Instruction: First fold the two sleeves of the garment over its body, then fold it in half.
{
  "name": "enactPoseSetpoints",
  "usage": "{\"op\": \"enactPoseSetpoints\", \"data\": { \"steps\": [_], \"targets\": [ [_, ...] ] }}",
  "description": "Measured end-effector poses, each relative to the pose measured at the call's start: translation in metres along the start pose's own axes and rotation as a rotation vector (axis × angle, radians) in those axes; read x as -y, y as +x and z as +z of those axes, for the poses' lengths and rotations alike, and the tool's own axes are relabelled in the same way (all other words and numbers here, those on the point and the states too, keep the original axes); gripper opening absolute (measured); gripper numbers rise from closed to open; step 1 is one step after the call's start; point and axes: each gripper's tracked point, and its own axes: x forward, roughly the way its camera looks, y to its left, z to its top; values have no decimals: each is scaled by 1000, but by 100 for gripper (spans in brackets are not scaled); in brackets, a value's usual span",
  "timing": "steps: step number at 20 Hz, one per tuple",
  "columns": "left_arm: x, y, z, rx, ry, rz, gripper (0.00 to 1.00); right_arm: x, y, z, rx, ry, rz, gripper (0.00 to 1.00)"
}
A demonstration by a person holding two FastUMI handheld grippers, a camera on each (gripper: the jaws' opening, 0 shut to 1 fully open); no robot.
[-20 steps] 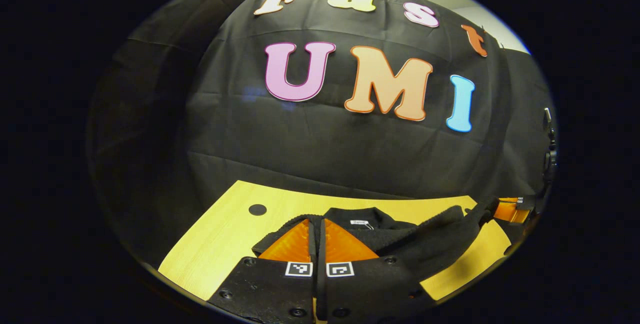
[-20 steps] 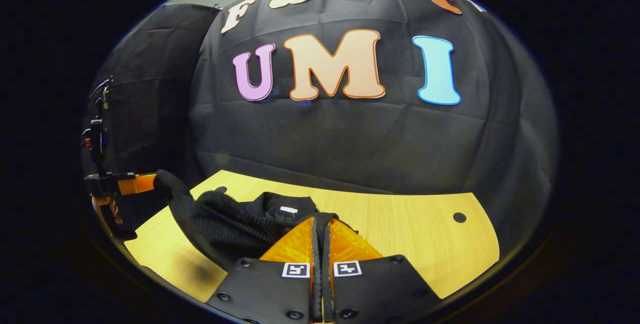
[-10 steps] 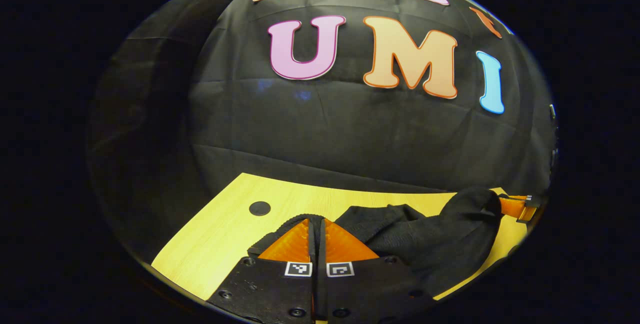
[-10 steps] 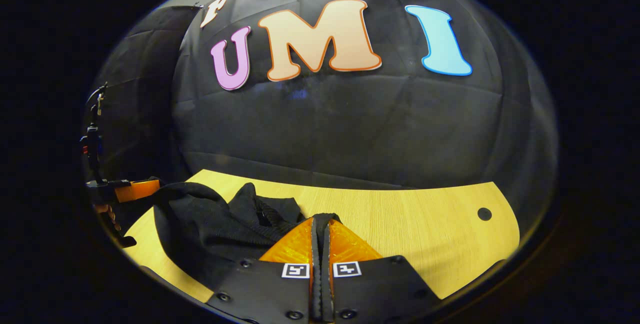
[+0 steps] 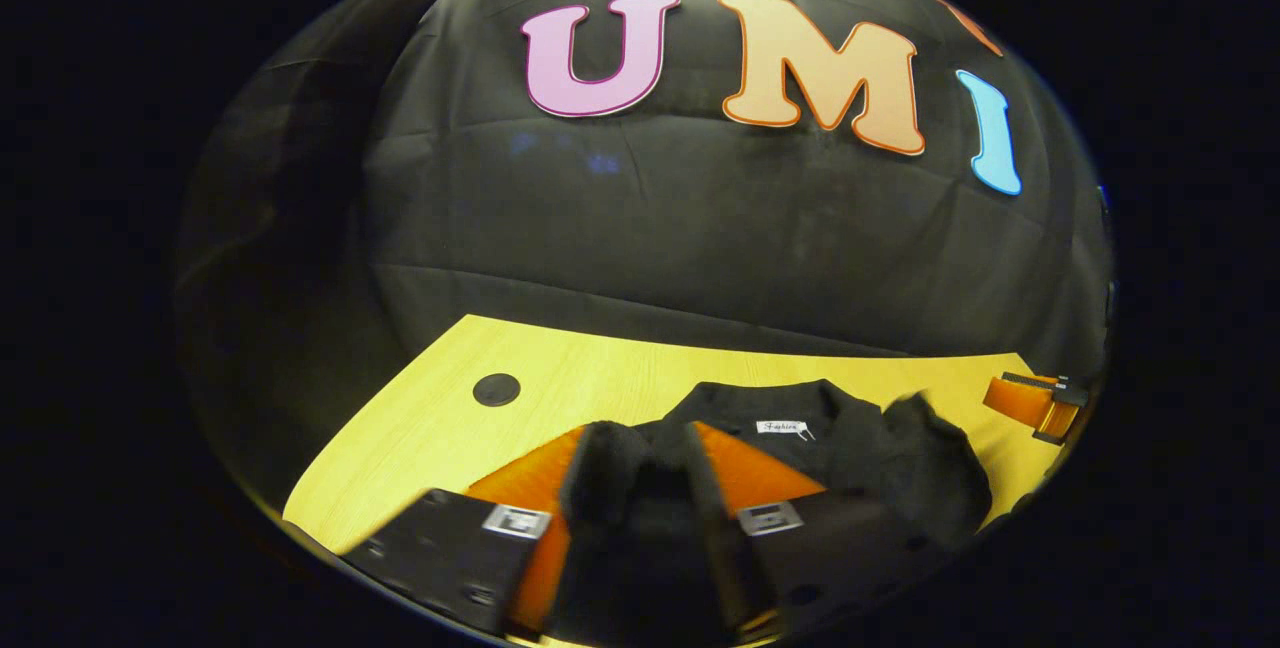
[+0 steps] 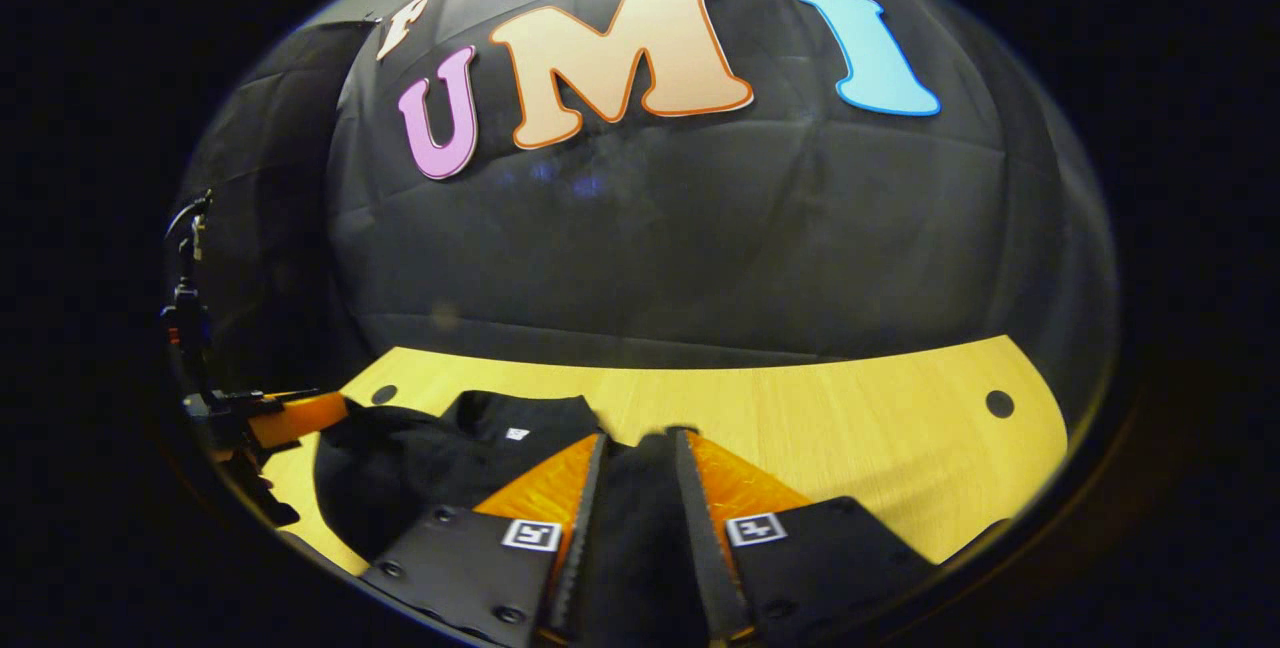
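Observation:
A black knitted garment [image 5: 850, 448] lies bunched on the yellow wooden table [image 5: 560, 378], its collar and white label facing up. In the left gripper view my left gripper [image 5: 642, 433] is open, and a fold of the black fabric still lies loosely between its spread fingers. In the right gripper view my right gripper [image 6: 640, 436] is open too, with black cloth in the gap between its fingers. The rest of the garment [image 6: 430, 458] spreads to its left. Each gripper sits at a near corner of the garment, low over the table [image 6: 850, 428].
The right gripper [image 5: 1035, 403] appears at the far right of the left gripper view. In the right gripper view the left gripper [image 6: 290, 416] is at the far left. Round holes [image 5: 497, 389] [image 6: 1000, 403] mark the tabletop. The booth's black cloth wall stands behind the table.
Both grippers carried the garment's edge forward and down, then opened. The lifted fabric has dropped onto the garment's body, and the collar label shows again.

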Motion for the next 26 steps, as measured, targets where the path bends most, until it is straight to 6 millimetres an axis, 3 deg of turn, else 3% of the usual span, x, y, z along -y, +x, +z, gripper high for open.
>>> {"op": "enactPoseSetpoints", "data": {
  "steps": [2,4,6,9,12,17,19,21,24,26],
  "targets": [
    [-4,-4,1,-3,10,14,91,3,-3,-8,-33,5,-14,73],
    [-5,-13,10,22,7,10,92,8,0,-3,-35,-41,-47,100],
    [-4,-24,20,50,9,6,92,5,-9,8,-4,-90,-56,95],
    [-4,-41,33,79,26,3,93,-2,-35,20,33,-126,-67,98],
    [-6,-73,56,138,22,-13,94,-12,-65,30,73,-121,-67,98],
    [-1,-141,85,256,88,-48,94,-28,-140,37,153,-147,-93,98],
    [3,-171,95,317,105,-74,93,-39,-184,35,192,-162,-104,98],
    [2,-198,92,341,117,-92,92,-54,-218,36,248,-153,-91,98],
    [3,-234,80,346,95,-129,92,-60,-260,21,273,-168,-135,95],
    [5,-256,71,340,65,-164,94,-68,-276,14,284,-170,-148,95]
  ]
}}
